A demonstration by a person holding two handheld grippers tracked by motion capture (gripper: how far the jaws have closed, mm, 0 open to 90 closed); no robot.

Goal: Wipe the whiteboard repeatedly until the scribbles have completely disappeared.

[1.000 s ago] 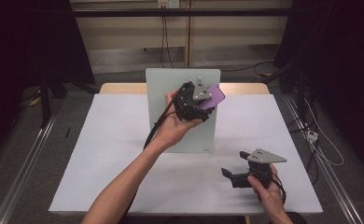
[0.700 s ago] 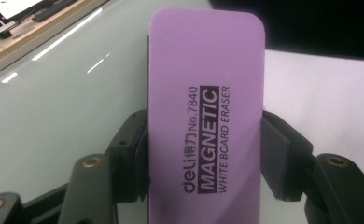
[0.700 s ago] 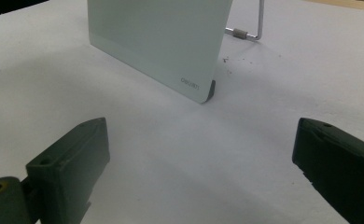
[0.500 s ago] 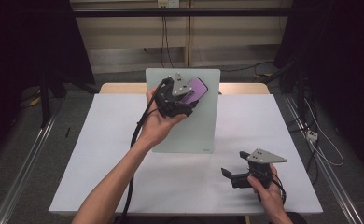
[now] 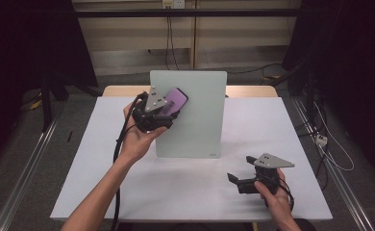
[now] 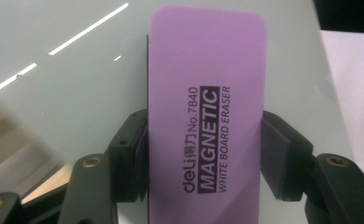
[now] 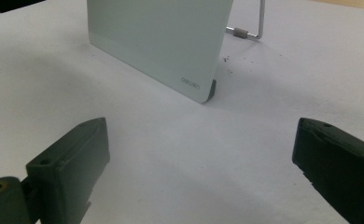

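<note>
Left gripper [image 5: 168, 109] pinches the purple rectangular magnetic whiteboard eraser [image 6: 207, 116] against the upright pale glass board's [image 5: 197, 120] ten-o'clock area. Board appears clean; wiping judged nearly complete. Right gripper [image 5: 234, 180] rests spread, idle.

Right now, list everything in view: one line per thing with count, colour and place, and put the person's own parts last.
whiteboard eraser: one, purple with black print, held against the upper left of the glass board.
glass board: one, pale grey-green, standing upright at the middle back of the table on a wire stand.
table: one, white top with a wooden edge at the back.
cables: several, black and white, on the floor right of the table.
left hand-held gripper: one, black, shut on the eraser, at the board's upper left.
right hand-held gripper: one, black, jaws open, resting on the table at front right.
forearms: two, coming in from the bottom edge.
</note>
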